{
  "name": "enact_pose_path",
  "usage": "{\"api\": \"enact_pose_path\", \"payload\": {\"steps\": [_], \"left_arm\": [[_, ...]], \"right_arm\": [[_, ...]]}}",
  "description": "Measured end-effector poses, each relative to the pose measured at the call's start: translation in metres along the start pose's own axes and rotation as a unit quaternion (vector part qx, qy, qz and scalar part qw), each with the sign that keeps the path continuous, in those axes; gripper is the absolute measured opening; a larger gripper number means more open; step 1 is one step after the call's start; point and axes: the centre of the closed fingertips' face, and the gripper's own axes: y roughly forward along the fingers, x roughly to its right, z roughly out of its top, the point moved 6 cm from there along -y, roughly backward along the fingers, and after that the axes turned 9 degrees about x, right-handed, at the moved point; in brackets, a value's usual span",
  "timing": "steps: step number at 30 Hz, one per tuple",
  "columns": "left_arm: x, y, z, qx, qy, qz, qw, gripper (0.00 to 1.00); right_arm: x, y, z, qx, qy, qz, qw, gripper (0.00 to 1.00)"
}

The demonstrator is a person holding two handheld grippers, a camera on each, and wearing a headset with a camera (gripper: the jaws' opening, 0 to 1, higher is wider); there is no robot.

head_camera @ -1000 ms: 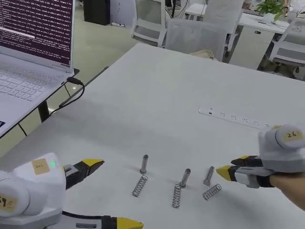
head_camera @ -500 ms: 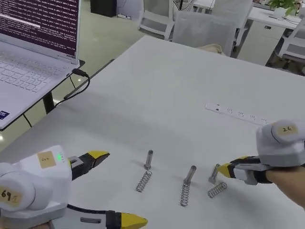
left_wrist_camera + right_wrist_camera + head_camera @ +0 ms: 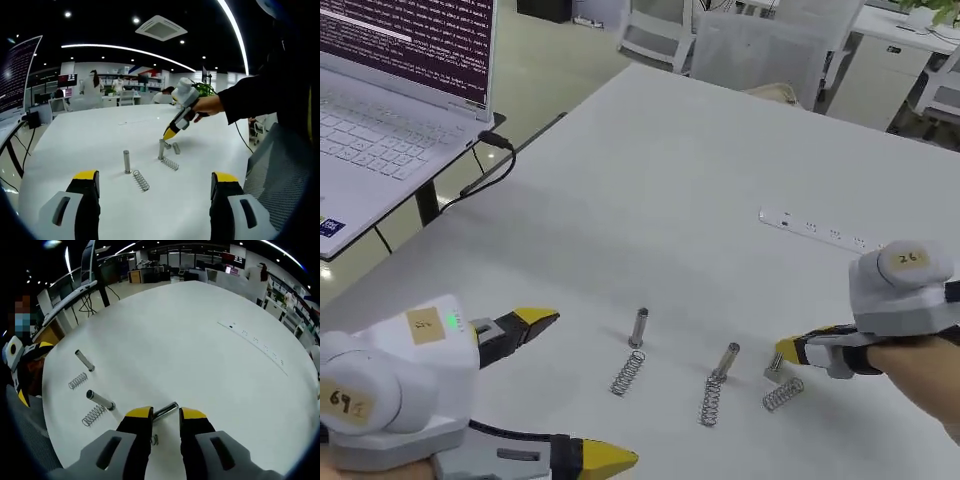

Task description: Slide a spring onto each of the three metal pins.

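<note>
Table (image 3: pixel 650 180) white | pins (image 3: pixel 639 327), springs (image 3: pixel 627 372) on it | laptop (image 3: pixel 380 110) left | chairs (image 3: pixel 760 50) behind

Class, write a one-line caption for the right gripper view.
Right gripper at a metal pin on the white table, its spring nearby.

Left claw (image 3: pixel 595 390): "69"; right claw (image 3: pixel 783 353): "26"

Three short grey metal pins sit in a row on the white surface (image 3: pixel 670 200): the left pin (image 3: pixel 639 327) upright, the middle pin (image 3: pixel 725 362) leaning, the right pin (image 3: pixel 775 366) tilted between the tips of the right tool (image 3: pixel 783 352). Three small coiled wire springs lie flat, one just beside each pin on the near side: the left spring (image 3: pixel 628 372), the middle spring (image 3: pixel 710 400) and the right spring (image 3: pixel 782 394).
</note>
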Motion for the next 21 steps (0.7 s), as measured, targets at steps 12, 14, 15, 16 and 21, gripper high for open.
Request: {"api": "enact_pose_path", "payload": {"steps": [12,14,15,16,21], "left_arm": [[0.000,0.002,-0.001,0.003,-0.002,-0.005,1.0000,0.89],[0.000,0.003,-0.002,0.003,-0.003,-0.006,1.0000,0.89],[0.000,0.003,-0.002,0.003,-0.003,-0.006,1.0000,0.89],[0.000,0.003,-0.003,0.002,-0.004,-0.007,1.0000,0.89],[0.000,0.003,-0.003,0.005,-0.005,-0.007,1.0000,0.88]], "right_arm": [[0.001,0.005,-0.003,-0.018,0.036,-0.011,0.9991,0.16],[-0.001,0.006,-0.003,-0.020,0.037,-0.008,0.9991,0.15],[-0.001,0.007,-0.003,-0.022,0.035,-0.009,0.9991,0.15],[-0.001,0.008,-0.003,-0.024,0.035,-0.009,0.9991,0.14],[-0.001,0.012,-0.002,-0.029,0.041,-0.010,0.9987,0.14]]}}
